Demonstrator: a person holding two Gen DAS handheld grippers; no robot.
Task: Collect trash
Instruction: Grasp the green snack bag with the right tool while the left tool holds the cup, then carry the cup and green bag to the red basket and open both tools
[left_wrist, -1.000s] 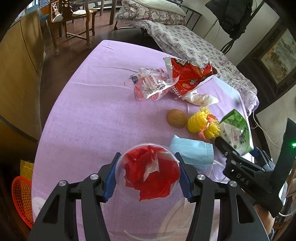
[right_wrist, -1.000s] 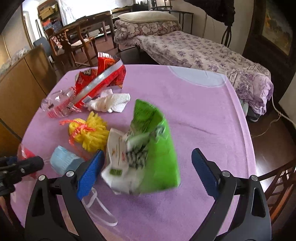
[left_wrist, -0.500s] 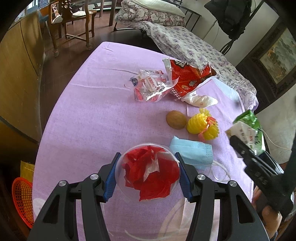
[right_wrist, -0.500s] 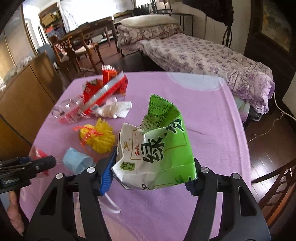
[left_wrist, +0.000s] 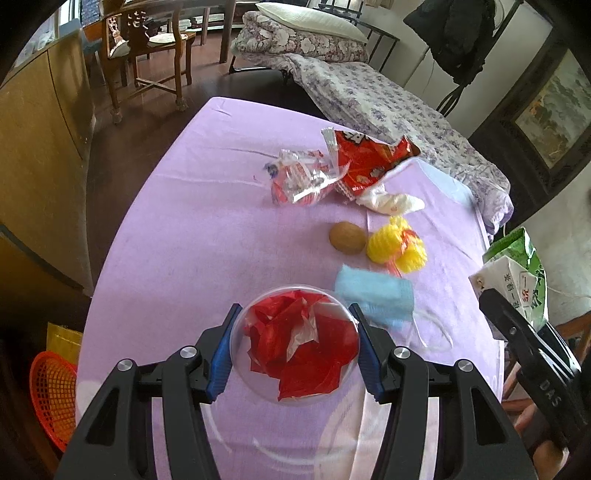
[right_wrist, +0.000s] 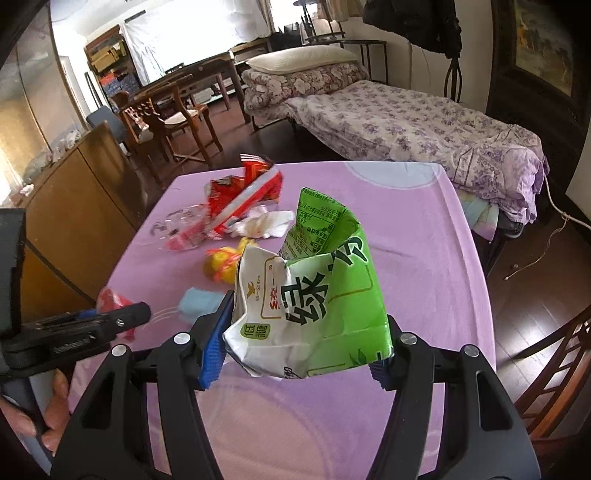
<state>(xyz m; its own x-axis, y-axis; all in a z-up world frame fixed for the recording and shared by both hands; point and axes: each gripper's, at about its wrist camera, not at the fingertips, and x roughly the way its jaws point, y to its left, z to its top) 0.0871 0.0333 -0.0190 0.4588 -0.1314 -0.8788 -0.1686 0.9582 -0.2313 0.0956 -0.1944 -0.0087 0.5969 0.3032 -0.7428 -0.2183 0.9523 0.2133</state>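
My left gripper (left_wrist: 294, 347) is shut on a clear plastic cup (left_wrist: 295, 341) stuffed with red wrapper, held over the near part of the purple table (left_wrist: 192, 229). My right gripper (right_wrist: 299, 350) is shut on a crumpled green and white carton (right_wrist: 314, 291), lifted above the table's right side; the carton also shows in the left wrist view (left_wrist: 517, 273). On the table lie a blue face mask (left_wrist: 373, 295), a yellow foam net (left_wrist: 397, 245), a brown kiwi (left_wrist: 347, 238), a white tissue (left_wrist: 391, 203), a red snack bag (left_wrist: 365, 162) and a clear wrapper (left_wrist: 303, 181).
An orange basket (left_wrist: 51, 387) sits on the floor left of the table. A wooden cabinet (left_wrist: 40, 140) stands at the left, chairs (left_wrist: 147, 48) behind, a bed (left_wrist: 369, 92) beyond the table. A wooden chair (right_wrist: 557, 373) stands at the right.
My right gripper closed on the green carton and lifted it up and to the right, away from the mask. My left gripper kept hold of the cup and stayed in place.
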